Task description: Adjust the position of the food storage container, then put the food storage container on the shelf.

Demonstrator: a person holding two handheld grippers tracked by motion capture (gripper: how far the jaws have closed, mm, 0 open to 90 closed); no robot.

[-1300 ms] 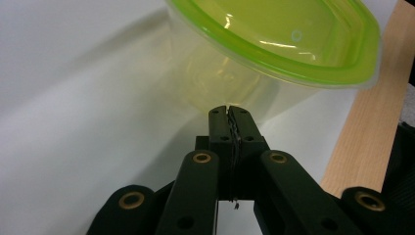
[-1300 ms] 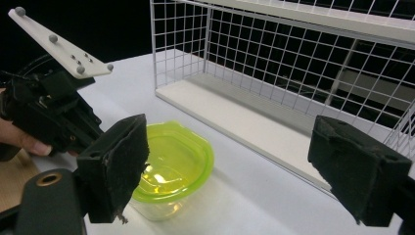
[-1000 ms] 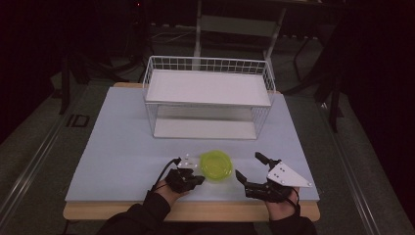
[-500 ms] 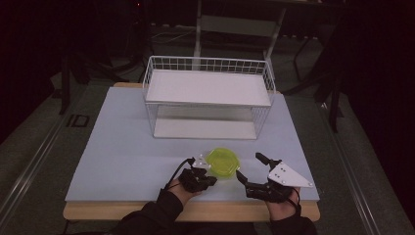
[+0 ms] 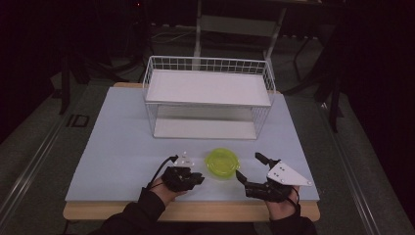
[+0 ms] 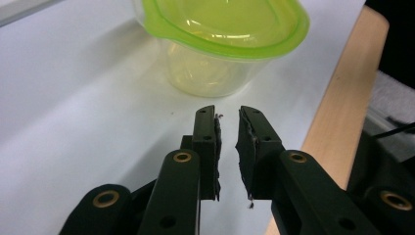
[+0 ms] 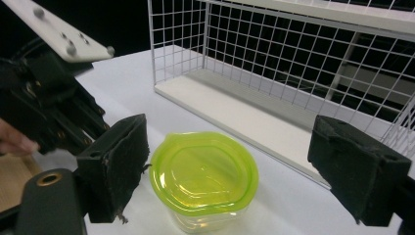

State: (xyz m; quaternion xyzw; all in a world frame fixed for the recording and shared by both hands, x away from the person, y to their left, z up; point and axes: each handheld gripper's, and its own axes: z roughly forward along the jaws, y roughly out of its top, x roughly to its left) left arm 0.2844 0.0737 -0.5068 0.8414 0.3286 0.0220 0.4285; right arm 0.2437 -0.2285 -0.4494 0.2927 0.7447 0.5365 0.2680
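Green and see-through, a small plastic tub with a lime green lid [image 5: 222, 162] sits on the pale blue table top [image 5: 117, 147], near the front edge and about in the middle. It stands upright with its lid on, between the two grippers, and nothing is touching it. The left gripper [image 5: 195, 179] is just to the left of the tub, down low by the table. In the left gripper view its jaws [image 6: 228, 128] have just been opening a little; there is a thin gap between the two black pads [image 6: 215, 147], nothing is in that gap, and the tub [image 6: 220, 44] stands a little way past the tips. The right gripper [image 5: 248, 166] is just to the right of the tub, with a grey three-cornered plate [image 5: 287, 174] on top. Its jaws are spread wide and hold nothing. In the right gripper view the tub [image 7: 203, 175] sits low between the two fuzzy black pads [image 7: 120, 164], but apart from both, and the left gripper shows dark at the left side. Farther back on the table stands a white wire rack [image 5: 208, 98] with a flat white shelf on top and a white floor below. The rack is well behind the tub. A strip of light wood [image 5: 195, 211] runs along the near edge of the table, and the person's dark sleeves [image 5: 142, 220] come in from the bottom.
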